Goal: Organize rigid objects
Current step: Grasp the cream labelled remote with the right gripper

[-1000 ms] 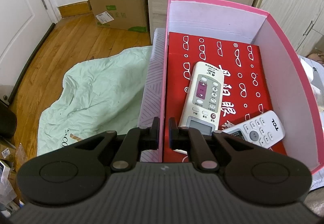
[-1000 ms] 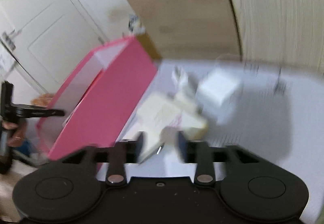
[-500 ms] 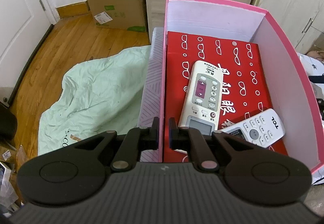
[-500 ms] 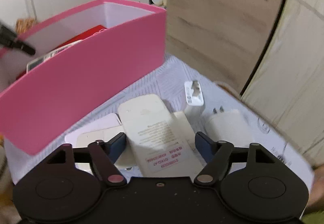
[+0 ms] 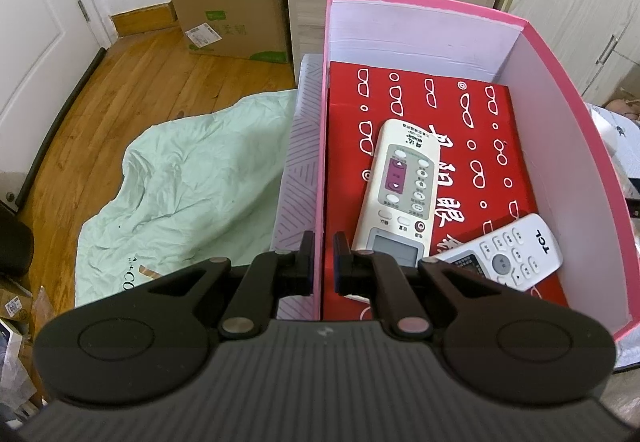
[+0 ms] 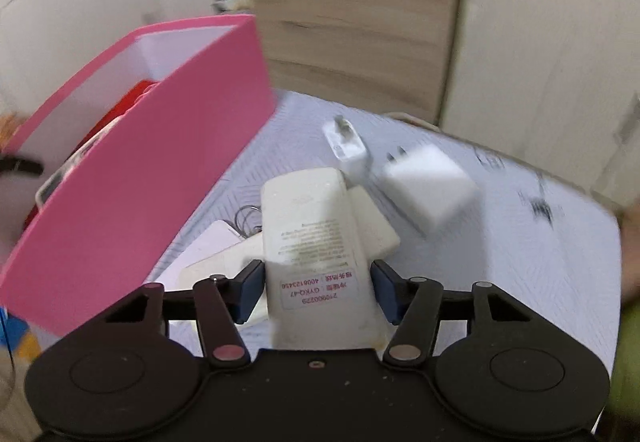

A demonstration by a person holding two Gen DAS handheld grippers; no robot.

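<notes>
A pink box [image 5: 576, 146] holds a red glasses case [image 5: 448, 110], a long white remote [image 5: 400, 198] and a white TCL remote [image 5: 516, 254]. My left gripper [image 5: 321, 262] is shut on the box's left wall [image 5: 320, 170]. In the right wrist view the pink box [image 6: 132, 182] stands at the left. My right gripper [image 6: 318, 292] is shut on a white remote [image 6: 316, 238], back side up with a label, held just above the table. Two white chargers [image 6: 424, 186] lie beyond it.
A light patterned tabletop [image 6: 520, 262] carries flat white items [image 6: 216, 254] and a key ring under the held remote. A green cloth [image 5: 188, 178] and a cardboard box [image 5: 236, 22] lie on the wooden floor at left. Wooden cabinets stand behind.
My right gripper has closed on the white remote and lifted its near end; the view has tilted. My left gripper keeps its hold on the box wall.
</notes>
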